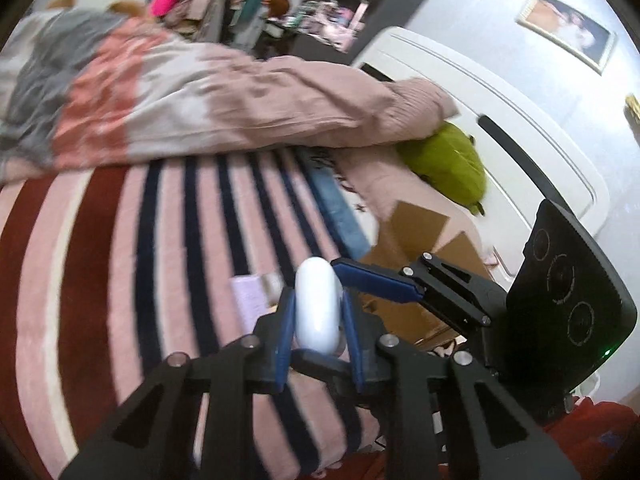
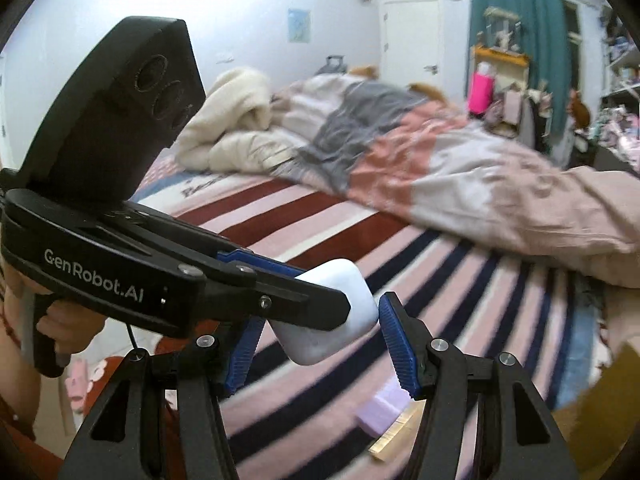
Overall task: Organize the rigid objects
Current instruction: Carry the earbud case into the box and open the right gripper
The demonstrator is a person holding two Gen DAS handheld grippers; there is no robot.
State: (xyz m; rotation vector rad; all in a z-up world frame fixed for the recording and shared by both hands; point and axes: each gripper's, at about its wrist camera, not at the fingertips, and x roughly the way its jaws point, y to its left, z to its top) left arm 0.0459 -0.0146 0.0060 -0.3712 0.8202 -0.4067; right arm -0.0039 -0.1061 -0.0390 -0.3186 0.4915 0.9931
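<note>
While left gripper [image 1: 318, 322] clamps white case [image 1: 318, 308], keep grip firm; right gripper [image 2: 320, 350] stands apart beside it, ready to receive squarely.

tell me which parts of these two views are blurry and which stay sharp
Left wrist view: the striped blanket and pink duvet are smeared by motion, while the left gripper and the white case it clamps stay fairly crisp. Right wrist view: the right gripper is sharp, the bedding and lilac box are soft, and fisheye bending curves the walls in both views.
</note>
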